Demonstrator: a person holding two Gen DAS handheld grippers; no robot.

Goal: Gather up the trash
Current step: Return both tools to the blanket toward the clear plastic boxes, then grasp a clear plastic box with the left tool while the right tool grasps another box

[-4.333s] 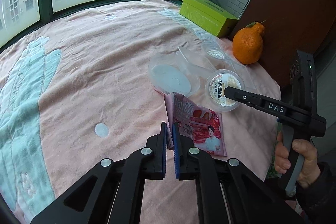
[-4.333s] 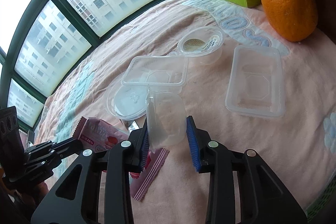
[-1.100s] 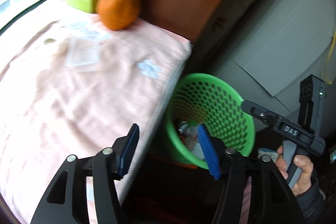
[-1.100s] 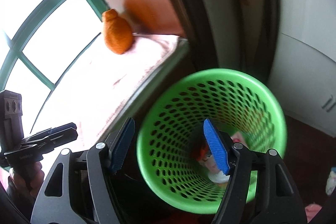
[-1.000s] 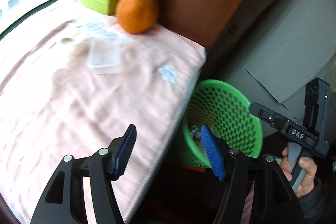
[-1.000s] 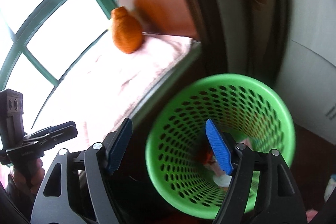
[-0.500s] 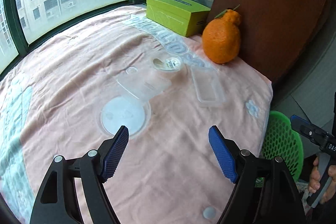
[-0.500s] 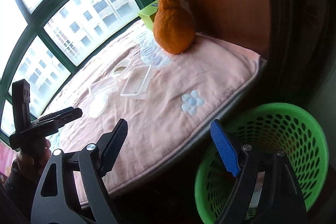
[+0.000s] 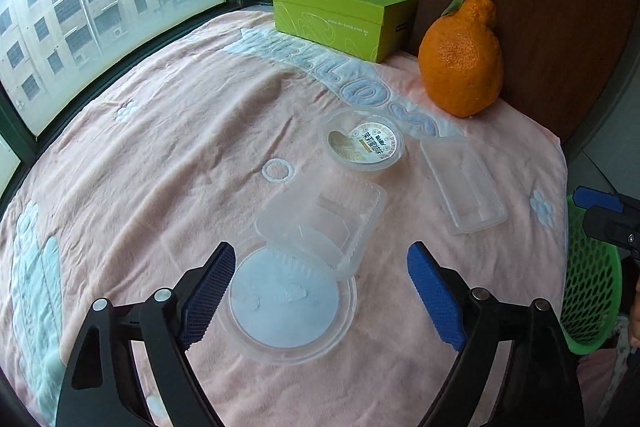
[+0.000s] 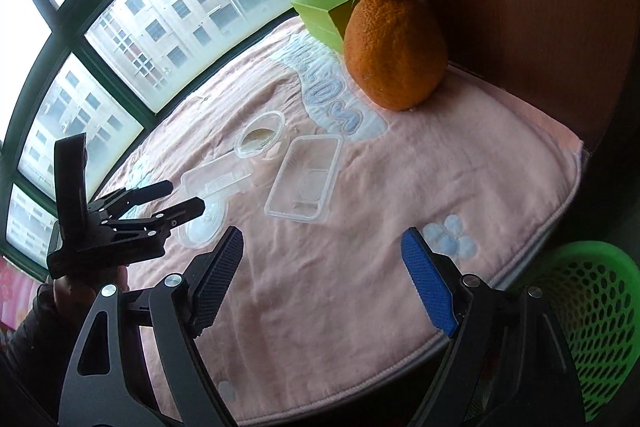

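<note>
With both grippers empty, back over the pink blanket (image 9: 168,155) for more trash. Left gripper (image 9: 316,291), just opened wider, hovering wide apart over round lid (image 9: 286,303); right gripper (image 10: 320,283) gaping near 2 clear trays. Next: clamp lid, carry right to green basket (image 10: 600,311).

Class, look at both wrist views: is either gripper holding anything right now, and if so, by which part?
Nothing is held. The left gripper and the right gripper both stand open and empty, above the pink blanket.

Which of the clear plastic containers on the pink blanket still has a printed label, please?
The round cup nearest the orange; the others are bare plastic.
</note>
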